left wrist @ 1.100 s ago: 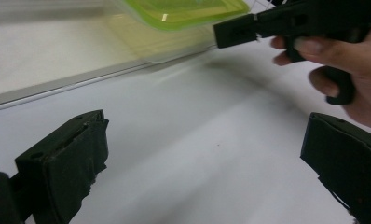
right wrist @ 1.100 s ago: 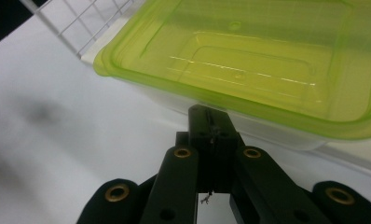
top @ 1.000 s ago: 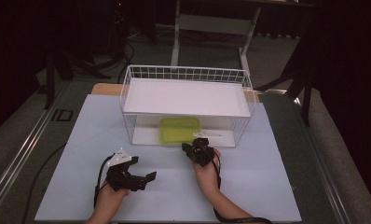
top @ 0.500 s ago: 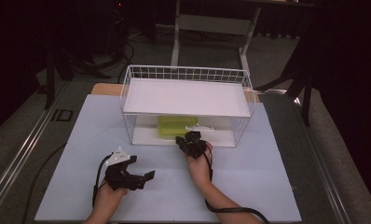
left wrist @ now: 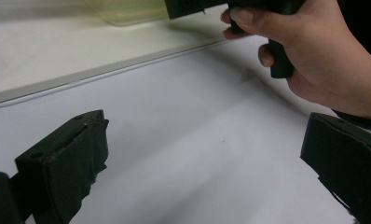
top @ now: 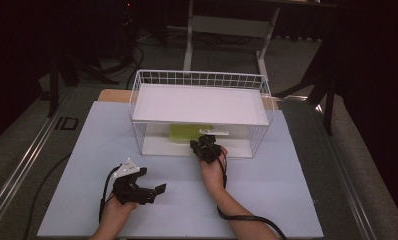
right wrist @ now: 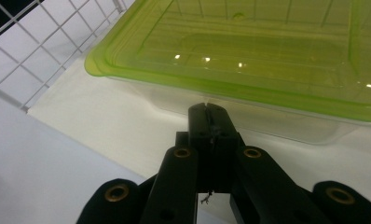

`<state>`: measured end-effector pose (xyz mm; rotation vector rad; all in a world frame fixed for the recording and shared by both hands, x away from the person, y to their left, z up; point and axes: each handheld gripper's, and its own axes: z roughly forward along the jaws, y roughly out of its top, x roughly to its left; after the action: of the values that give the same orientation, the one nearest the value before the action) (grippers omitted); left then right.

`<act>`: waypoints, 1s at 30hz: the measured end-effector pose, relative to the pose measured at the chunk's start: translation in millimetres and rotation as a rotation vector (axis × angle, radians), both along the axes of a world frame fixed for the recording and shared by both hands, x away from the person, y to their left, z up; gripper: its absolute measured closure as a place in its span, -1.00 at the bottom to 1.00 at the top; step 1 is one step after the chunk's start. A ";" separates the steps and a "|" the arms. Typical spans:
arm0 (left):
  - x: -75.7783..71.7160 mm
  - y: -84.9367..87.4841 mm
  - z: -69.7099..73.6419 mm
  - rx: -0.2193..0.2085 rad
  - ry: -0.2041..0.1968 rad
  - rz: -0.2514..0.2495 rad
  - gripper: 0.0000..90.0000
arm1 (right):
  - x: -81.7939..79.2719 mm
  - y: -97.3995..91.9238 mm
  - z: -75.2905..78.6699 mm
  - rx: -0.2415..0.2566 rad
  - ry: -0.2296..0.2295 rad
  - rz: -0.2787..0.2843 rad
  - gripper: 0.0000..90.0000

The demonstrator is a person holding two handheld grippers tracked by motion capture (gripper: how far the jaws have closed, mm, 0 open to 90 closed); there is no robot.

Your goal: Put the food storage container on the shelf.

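Right tongs (right wrist: 207, 109) moved up to clear, green-lidded container (right wrist: 249, 60).

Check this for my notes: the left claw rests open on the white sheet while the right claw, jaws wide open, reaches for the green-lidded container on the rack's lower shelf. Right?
One detail is wrong: the right claw is shut, its jaws pressed together with nothing between them, as the right gripper view shows. The rest holds: the left claw rests open on the white sheet, and the right one reaches toward the green-lidded container on the lower shelf of the wire rack.
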<state>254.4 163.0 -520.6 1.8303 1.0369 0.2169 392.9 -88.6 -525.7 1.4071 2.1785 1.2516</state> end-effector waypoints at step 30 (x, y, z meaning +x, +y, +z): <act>-1.4 -6.3 6.4 0.012 -0.003 -0.023 -0.97 | -32.3 -3.4 12.7 -0.019 -0.034 0.079 0.52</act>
<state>253.0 156.6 -514.2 1.8509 1.0143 0.2124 360.6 -92.0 -513.1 1.2952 2.2369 1.2679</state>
